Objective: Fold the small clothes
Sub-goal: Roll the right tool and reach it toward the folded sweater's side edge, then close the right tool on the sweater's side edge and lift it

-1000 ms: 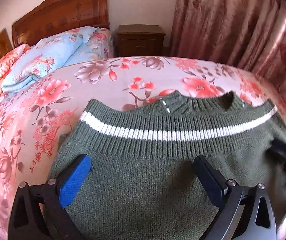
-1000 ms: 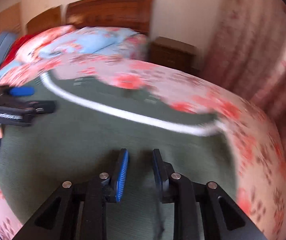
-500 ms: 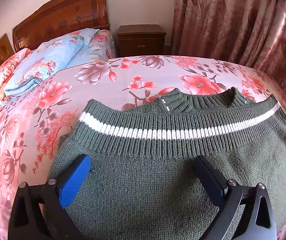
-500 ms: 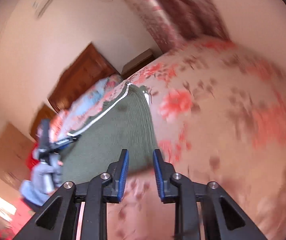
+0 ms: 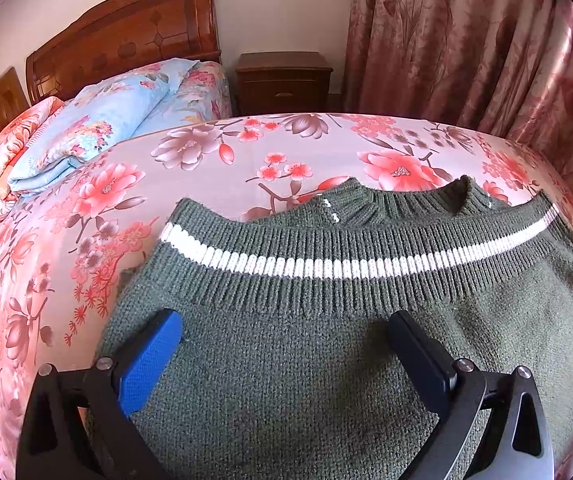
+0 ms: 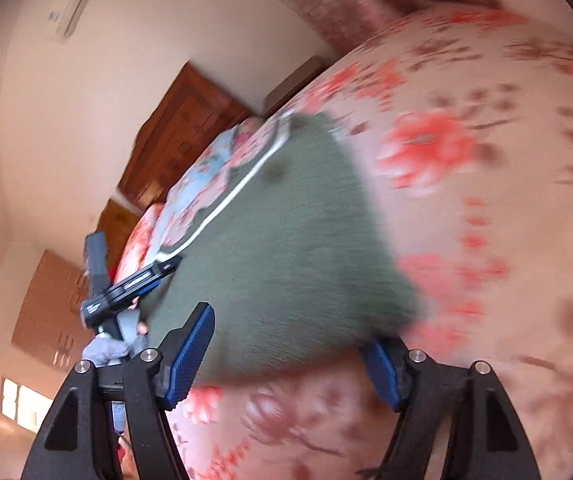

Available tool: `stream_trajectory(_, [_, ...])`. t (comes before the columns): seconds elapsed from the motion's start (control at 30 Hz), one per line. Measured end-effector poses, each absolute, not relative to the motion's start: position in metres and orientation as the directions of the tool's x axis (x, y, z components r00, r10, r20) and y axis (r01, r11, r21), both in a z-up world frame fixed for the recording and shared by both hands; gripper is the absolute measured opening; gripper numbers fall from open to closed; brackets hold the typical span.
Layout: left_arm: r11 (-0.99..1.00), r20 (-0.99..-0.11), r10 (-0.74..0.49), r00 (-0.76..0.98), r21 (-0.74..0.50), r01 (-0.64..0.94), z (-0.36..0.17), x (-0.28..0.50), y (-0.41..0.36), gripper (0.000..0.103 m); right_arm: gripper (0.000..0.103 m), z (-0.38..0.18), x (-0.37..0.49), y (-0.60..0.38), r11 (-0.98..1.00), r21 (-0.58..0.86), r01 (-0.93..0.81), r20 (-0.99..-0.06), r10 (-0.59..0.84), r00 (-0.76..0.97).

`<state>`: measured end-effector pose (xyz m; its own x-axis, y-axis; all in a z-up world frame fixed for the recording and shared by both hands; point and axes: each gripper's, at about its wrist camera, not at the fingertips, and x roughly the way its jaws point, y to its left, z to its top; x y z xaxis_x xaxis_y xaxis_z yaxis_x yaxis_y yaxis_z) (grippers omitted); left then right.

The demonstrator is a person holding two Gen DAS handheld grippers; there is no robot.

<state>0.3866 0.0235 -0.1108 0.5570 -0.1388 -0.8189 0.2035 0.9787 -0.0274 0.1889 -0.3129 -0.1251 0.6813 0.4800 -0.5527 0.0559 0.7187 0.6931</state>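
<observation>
A dark green knit sweater [image 5: 286, 380] with a white stripe lies folded on the pink floral bed sheet [image 5: 206, 184], its ribbed collar showing beyond the stripe. My left gripper [image 5: 284, 328] stands open wide just over the sweater's middle, nothing pinched. In the tilted, blurred right wrist view, my right gripper [image 6: 288, 332] is at the sweater's [image 6: 286, 240] near edge. Its jaws are opening, and the edge lies between them without the pads pressing on it. The left gripper [image 6: 154, 276] shows at the sweater's far side, held by a gloved hand [image 6: 114, 344].
A folded blue floral quilt [image 5: 98, 128] and a pink pillow [image 5: 2, 160] lie at the head of the bed under a wooden headboard [image 5: 126, 40]. A dark nightstand [image 5: 284, 80] and pink curtains [image 5: 466, 40] stand beyond the bed's far edge.
My right gripper swung off the sweater's top to its side edge, rolled over, and its jaws went from nearly shut to wide. It left the left wrist view. The left gripper stayed put.
</observation>
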Motion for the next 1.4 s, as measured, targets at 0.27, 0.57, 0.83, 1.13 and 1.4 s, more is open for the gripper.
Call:
stream_trajectory(0.27, [0.98,-0.817,-0.141,0.56,-0.032,0.199,-0.111,0.388,0.023,0.103,0.044,-0.13,0.23,-0.315,0.713,0.682,0.164,-0.557,0.36,0.748])
stream_trajectory(0.57, [0.978,-0.756,-0.17,0.632,-0.053,0.199,-0.089,0.357,0.02,0.103,0.025,-0.123,0.219,-0.319,0.735,0.671,0.096,-0.505,0.358,0.785])
stream_trajectory(0.83, [0.911,-0.773,-0.283,0.568,-0.031,0.412,-0.091,0.26,-0.041,0.103,0.025,-0.11,0.191,-0.347,0.752,0.649,0.11,-0.498,0.311,0.809])
stream_trajectory(1.13, [0.901,-0.788,-0.294,0.541,-0.041,0.431,-0.093,0.239,-0.034,0.103,0.025,-0.083,0.178,-0.335,0.833,0.54,0.123,-0.519,0.214,0.827])
stream_trajectory(1.4, [0.859,-0.642,-0.494,0.586,-0.466,0.214,-0.055,0.27,0.098,0.103,0.025,-0.013,0.182,-0.193,1.0,-0.003,-0.013,-0.437,0.011,0.899])
